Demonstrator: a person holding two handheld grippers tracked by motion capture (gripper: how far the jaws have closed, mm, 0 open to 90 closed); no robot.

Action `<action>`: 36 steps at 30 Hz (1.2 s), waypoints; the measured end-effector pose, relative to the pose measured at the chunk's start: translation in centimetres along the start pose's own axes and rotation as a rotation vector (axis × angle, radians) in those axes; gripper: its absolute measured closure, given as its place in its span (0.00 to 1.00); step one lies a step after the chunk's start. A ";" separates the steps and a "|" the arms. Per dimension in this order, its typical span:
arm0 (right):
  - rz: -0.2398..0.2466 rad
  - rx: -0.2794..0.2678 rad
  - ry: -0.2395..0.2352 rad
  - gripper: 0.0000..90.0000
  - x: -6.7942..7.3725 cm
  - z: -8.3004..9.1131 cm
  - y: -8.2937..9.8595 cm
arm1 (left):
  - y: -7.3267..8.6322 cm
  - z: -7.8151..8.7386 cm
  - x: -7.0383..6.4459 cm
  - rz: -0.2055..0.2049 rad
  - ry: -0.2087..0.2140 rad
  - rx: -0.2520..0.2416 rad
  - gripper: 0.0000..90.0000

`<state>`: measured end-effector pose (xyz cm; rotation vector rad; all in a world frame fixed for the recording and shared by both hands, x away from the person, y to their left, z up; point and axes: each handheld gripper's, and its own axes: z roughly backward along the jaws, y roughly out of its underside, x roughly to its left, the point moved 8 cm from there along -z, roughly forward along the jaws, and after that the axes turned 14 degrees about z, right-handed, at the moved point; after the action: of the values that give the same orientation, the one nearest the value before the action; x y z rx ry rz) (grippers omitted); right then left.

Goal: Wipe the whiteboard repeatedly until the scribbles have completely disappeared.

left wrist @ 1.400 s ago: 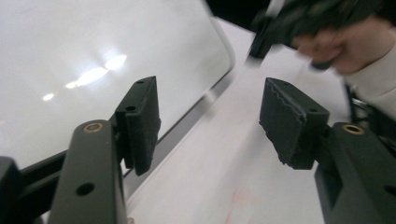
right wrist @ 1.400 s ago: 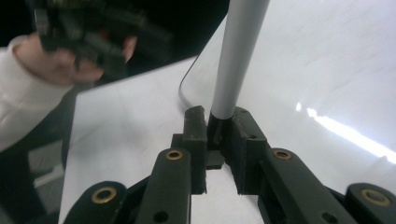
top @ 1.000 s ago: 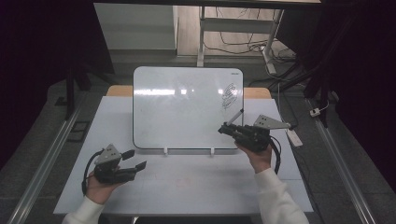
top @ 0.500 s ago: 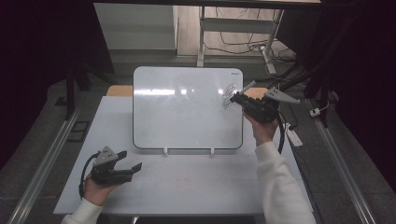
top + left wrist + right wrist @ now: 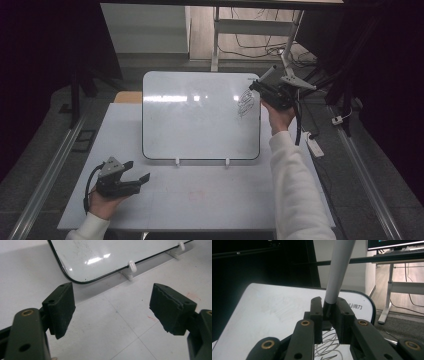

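**Two hand-held grippers at a whiteboard, one clamping a marker**

A person is sitting at a pale table point(image 5: 210, 200), with both white-sleeved forearms coming in from the bottom of the high view. A whiteboard point(image 5: 195, 120) is lying on the table's far half, its near edge sitting on two small white clips point(image 5: 176, 161).

The right gripper point(image 5: 262, 87) is reaching over the board's far right corner, just beside a patch of dark scribble point(image 5: 245, 102). Its jaws are clenching a marker point(image 5: 338, 270) by its dark lower end, and the pale grey barrel is sticking up and away from the board. In the right gripper view the looping scribble lines point(image 5: 327, 345) are lying just beneath the jaws. Whether the marker's tip is touching the board cannot be told.

The left gripper point(image 5: 135, 172) is resting low over the table's near left part, well apart from the board's near left corner. Its jaws are standing wide apart with nothing between them. In the left gripper view they are framing bare table point(image 5: 120, 322), with the board's rounded, dark-rimmed corner point(image 5: 82, 281) and one white clip point(image 5: 131, 266) beyond them.
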<state>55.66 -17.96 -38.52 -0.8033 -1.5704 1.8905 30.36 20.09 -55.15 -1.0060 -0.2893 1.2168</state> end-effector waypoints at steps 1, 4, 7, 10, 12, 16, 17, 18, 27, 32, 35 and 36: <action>0.002 0.004 0.006 0.86 -0.2 -0.2 0.1 | 0.0 0.0 0.0 -0.002 -0.001 0.000 0.24; 0.008 0.018 0.022 0.86 -0.7 -0.8 0.5 | 0.0 0.0 -0.1 -0.004 -0.002 -0.003 0.24; 0.002 0.025 0.029 0.86 -1.1 -1.3 0.9 | 0.0 0.0 0.1 -0.001 -0.005 -0.002 0.24; 0.014 0.059 0.005 0.86 -0.6 -1.8 2.0 | 0.0 0.0 0.1 0.001 -0.005 -0.003 0.24; 0.024 0.063 -0.034 0.86 0.4 -2.1 2.6 | 0.0 -0.1 0.2 0.002 -0.005 -0.002 0.24; 0.057 0.056 -0.041 0.86 0.4 -2.0 2.7 | 0.0 0.0 0.1 0.002 -0.006 -0.005 0.24; 0.042 0.043 -0.010 0.86 -0.4 -1.9 2.4 | 0.0 0.0 0.1 0.002 -0.007 -0.005 0.24; 0.020 0.027 0.014 0.86 -1.2 -1.8 2.2 | 0.0 0.0 0.1 0.001 -0.006 -0.005 0.24; 0.102 0.065 -0.066 0.86 1.0 -2.4 2.8 | 0.0 0.0 0.2 0.008 0.000 -0.006 0.24; 0.045 0.037 -0.001 0.86 -0.4 -2.0 2.3 | -0.1 0.0 0.1 0.007 0.003 -0.009 0.24; 0.127 0.085 -0.108 0.86 3.0 -2.5 3.8 | -0.1 0.0 0.2 0.011 0.005 -0.008 0.24; 0.147 0.088 -0.104 0.86 3.1 -2.4 3.9 | -0.1 0.0 0.2 0.011 0.003 -0.008 0.24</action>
<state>55.23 -14.72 -43.01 -0.8132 -1.5136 2.1216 30.49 20.26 -55.19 -1.0174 -0.2867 1.2252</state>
